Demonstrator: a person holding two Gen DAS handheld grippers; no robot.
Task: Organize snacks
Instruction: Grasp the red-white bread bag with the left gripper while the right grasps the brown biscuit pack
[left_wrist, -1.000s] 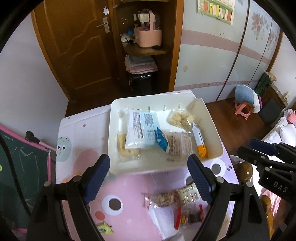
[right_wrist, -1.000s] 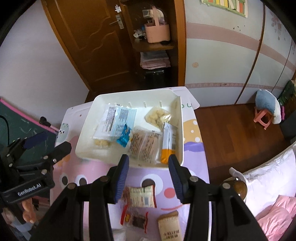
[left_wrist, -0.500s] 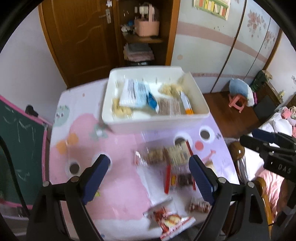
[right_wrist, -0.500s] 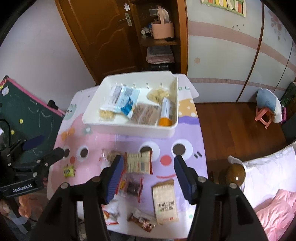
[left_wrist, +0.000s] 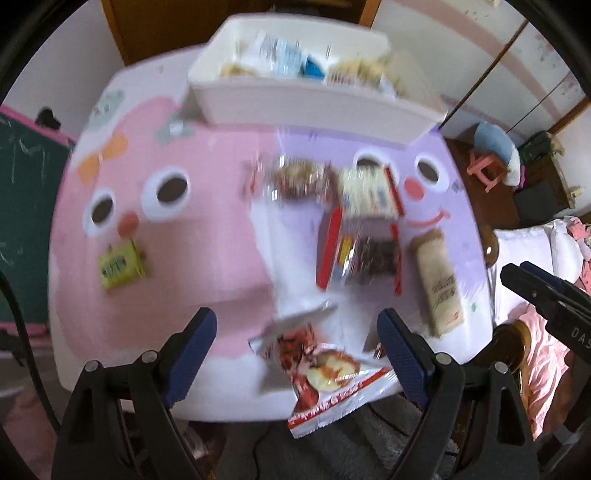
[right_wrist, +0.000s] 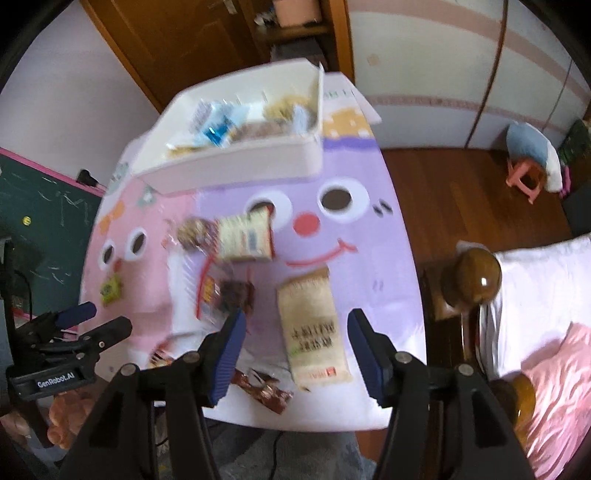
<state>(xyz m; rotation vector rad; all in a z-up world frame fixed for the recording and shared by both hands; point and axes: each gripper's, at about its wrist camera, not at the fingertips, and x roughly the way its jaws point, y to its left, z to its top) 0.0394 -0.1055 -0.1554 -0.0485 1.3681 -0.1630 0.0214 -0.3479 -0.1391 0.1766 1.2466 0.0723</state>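
I take the white bin (left_wrist: 314, 107) at the far side of the table (left_wrist: 207, 258) as my landmark, and I go from left to right. Well apart from the bin, near the left edge of the table, lies a small yellow-green packet (left_wrist: 120, 264) alone. Nearer the middle, just in front of the bin, there is a cluster: a brownish clear packet (left_wrist: 299, 179), touching on its right a cream packet with red edges (left_wrist: 369, 192), and below these a dark packet with red stripes (left_wrist: 364, 254). Further right lies a long beige packet (right_wrist: 312, 328), flat on the purple part. Closest to me, at the near edge far from the bin, a red and white packet (left_wrist: 328, 373) hangs partly over the edge, and a small dark brown wrapper (right_wrist: 264, 389) lies beside it. My left gripper (left_wrist: 295, 354) has its fingers spread wide and holds nothing; it hovers over the red and white packet. My right gripper (right_wrist: 293, 352) is also spread and empty, with the beige packet between its fingers but not touched, as far as I can judge. The bin holds already several packets, blurred here, so I think the work is partly done; about seven packets are left on the table.
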